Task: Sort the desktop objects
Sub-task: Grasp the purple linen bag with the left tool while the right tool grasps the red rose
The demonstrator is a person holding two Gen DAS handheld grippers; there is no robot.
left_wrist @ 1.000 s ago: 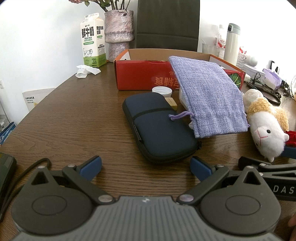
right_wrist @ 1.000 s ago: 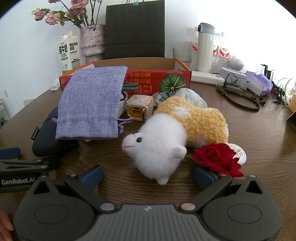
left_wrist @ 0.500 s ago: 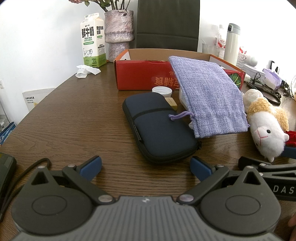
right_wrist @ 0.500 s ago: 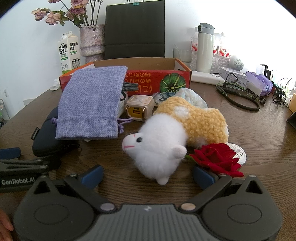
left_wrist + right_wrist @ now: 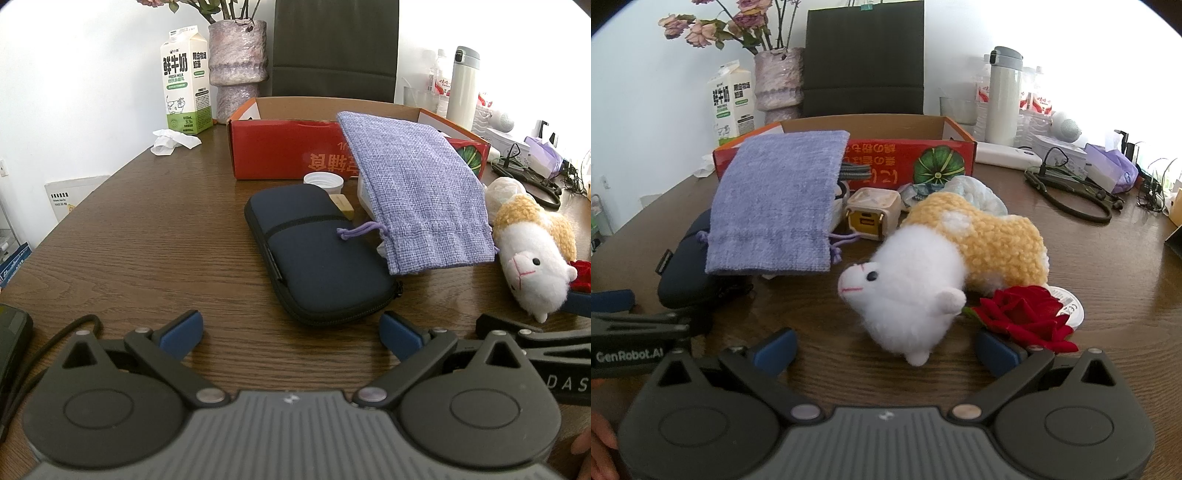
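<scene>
2 open hand-held grippers wait low over a messy brown desk (image 5: pixel 147 229).

The left hand-held gripper (image 5: pixel 291 334) is spread wide and holds nothing; the dark blue case (image 5: pixel 317 258) lies flat just in front of it. The right hand-held gripper (image 5: pixel 886 350) is spread wide too, with the white and yellow toy sheep (image 5: pixel 942 269) lying on its side just ahead and the red rose (image 5: pixel 1023 317) by its right finger. The red box (image 5: pixel 905 162) stands open at the back of the pile; I cannot tell what is inside. The purple bag (image 5: pixel 413 192) leans on the box front, its open end down on the case. A small cream cube (image 5: pixel 873 214) sits between the bag and the sheep. A milk carton (image 5: pixel 184 79) and a vase (image 5: pixel 238 64) stand behind the box.
</scene>
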